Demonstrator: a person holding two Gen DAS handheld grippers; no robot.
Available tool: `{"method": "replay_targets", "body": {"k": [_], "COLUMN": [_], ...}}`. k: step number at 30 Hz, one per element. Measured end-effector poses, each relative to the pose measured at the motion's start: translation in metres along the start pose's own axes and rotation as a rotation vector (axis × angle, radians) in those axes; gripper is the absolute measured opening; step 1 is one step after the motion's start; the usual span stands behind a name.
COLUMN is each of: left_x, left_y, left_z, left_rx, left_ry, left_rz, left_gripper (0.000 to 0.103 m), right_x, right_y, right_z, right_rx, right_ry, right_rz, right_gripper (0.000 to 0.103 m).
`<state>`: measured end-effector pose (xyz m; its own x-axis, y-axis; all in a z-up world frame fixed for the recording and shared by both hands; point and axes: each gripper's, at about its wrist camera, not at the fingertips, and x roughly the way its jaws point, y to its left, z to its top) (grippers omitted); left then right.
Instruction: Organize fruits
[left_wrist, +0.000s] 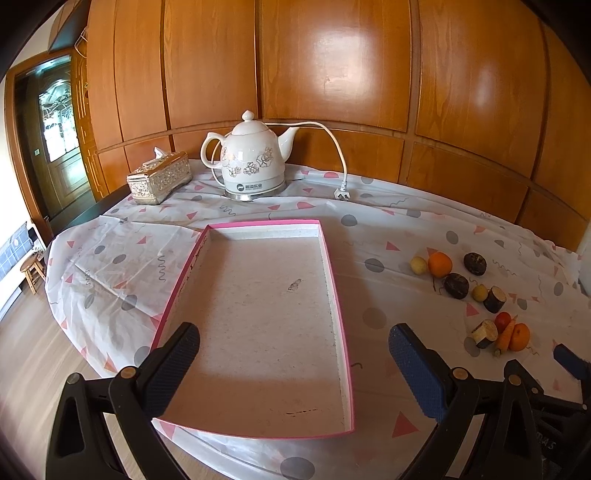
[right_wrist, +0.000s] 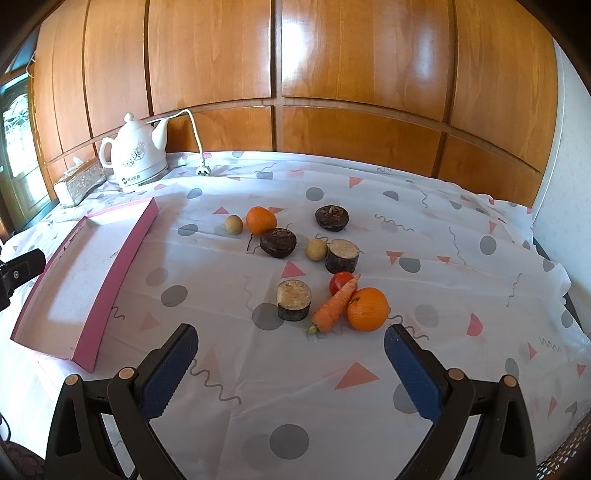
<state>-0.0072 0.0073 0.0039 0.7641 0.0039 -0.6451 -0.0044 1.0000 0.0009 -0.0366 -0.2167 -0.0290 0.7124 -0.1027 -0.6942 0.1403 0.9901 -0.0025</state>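
A shallow pink-rimmed tray lies empty on the patterned tablecloth; it also shows at the left in the right wrist view. My left gripper is open and empty above the tray's near end. My right gripper is open and empty, just short of the produce. In front of it lie an orange, a carrot, a small tomato and a dark cut stump piece. Farther off are a second orange, two small tan fruits and more dark pieces.
A white electric kettle with its cord and plug stands at the back, beside a silver tissue box. A wood-panelled wall backs the table. A small stool stands on the floor at the left.
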Motion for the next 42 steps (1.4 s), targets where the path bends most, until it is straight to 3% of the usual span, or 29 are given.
{"method": "replay_targets", "body": {"k": [42], "left_x": [-0.0009], "left_y": [-0.0029], "left_z": [0.0004], "left_rx": [-0.004], "left_ry": [0.008], "left_rz": [-0.021], "left_gripper": [0.103], "right_x": [-0.0024], "right_y": [0.0013], "right_z": [0.0006], "right_rx": [-0.003], "right_ry": [-0.011], "right_rz": [-0.004], "right_gripper": [0.103]}}
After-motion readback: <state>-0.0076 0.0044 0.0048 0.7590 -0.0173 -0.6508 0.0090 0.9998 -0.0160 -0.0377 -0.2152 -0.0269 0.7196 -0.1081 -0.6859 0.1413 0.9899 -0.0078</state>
